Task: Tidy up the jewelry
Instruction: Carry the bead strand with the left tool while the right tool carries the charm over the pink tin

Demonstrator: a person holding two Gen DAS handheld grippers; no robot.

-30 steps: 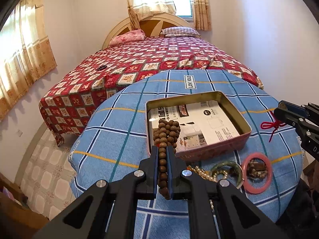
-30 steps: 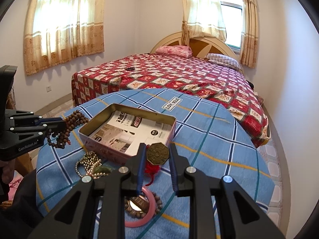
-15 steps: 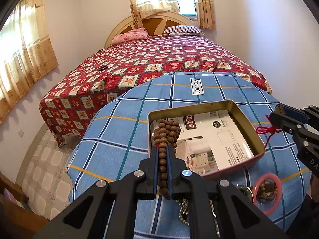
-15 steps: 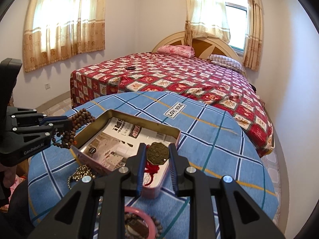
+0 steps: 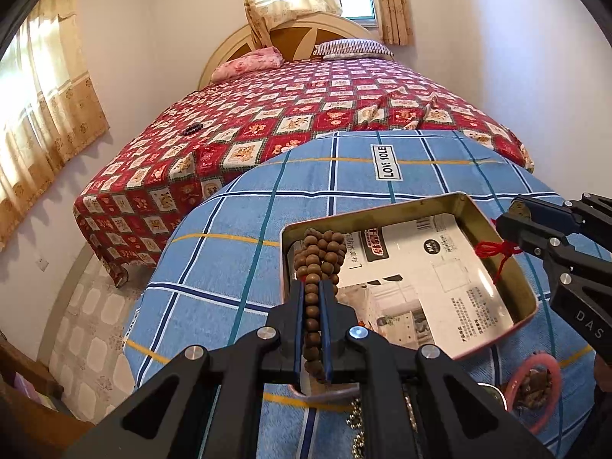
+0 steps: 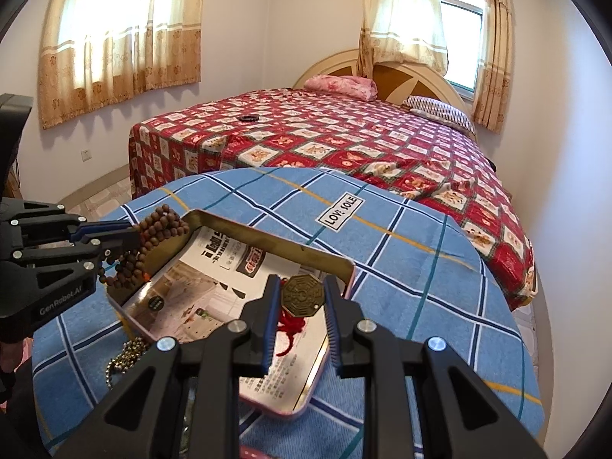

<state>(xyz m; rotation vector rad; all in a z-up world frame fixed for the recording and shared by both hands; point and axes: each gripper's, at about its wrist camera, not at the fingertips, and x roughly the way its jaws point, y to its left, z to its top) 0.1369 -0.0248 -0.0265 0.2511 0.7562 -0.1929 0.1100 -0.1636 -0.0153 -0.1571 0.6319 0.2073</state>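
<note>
both pieces hang over the shallow rectangular metal tin lined with printed paper [image 5: 493, 229], which sits on the blue checked cloth of the table [image 5: 237, 267], so the step in hand looks like delivery into the tin. the left hand-held gripper [image 5: 313, 298] is clenched on the strand of brown wooden beads [image 5: 319, 248] above the tin's near-left corner; the right hand-held gripper [image 6: 300, 302] grips the octagonal brass pendant with red tassel [image 6: 303, 295] above its near-right end. next, each would likely lower and release gently inside the rim. only the left view shows the pink bangle [image 5: 535, 396]; the right view shows the pendant's engraved face.
</note>
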